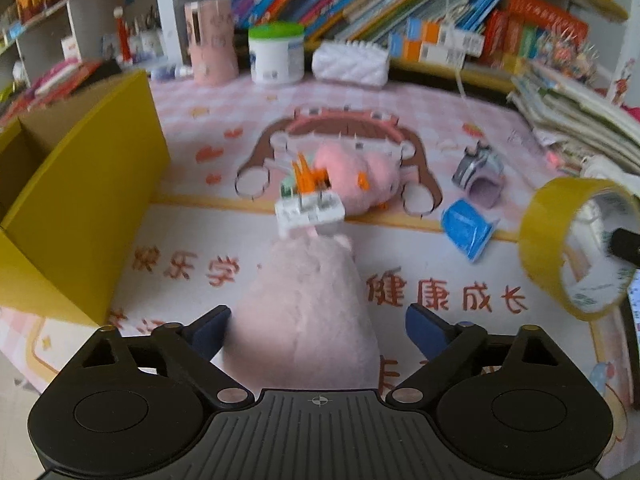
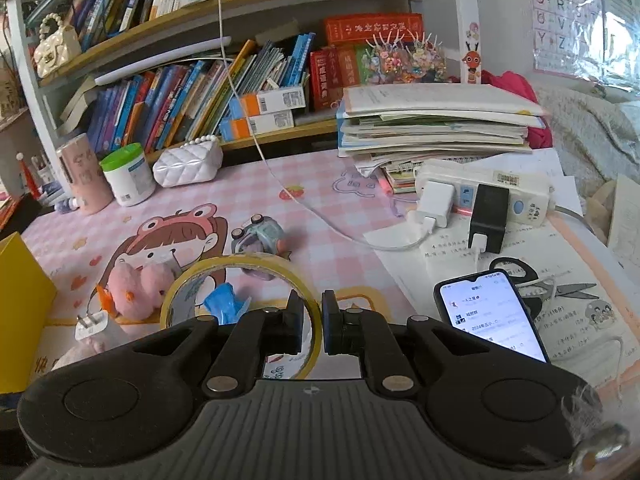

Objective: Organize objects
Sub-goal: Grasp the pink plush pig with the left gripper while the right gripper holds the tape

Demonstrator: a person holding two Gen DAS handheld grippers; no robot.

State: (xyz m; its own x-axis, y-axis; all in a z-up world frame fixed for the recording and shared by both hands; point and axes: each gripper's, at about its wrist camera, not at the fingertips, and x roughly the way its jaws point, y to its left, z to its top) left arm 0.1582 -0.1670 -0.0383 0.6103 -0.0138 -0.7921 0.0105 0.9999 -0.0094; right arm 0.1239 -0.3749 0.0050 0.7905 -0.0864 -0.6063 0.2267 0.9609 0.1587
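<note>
The right gripper (image 2: 311, 326) clenched the yellow tape roll (image 2: 240, 268) rim, while the left gripper (image 1: 318, 330) straddled a pink plush toy (image 1: 304, 304), released.

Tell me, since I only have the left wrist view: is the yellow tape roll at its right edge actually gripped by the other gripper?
Observer: Yes. The right wrist view shows the right gripper shut on the tape roll, with one of its fingers inside the ring and one outside.
Operator: Is anything lying close to it that my view misses?
Observer: A phone with its screen lit lies flat just to the right of that gripper.
Operator: And past the phone?
Observer: A pair of scissors lies just beyond it, with the black handles next to the phone's top edge.
</note>
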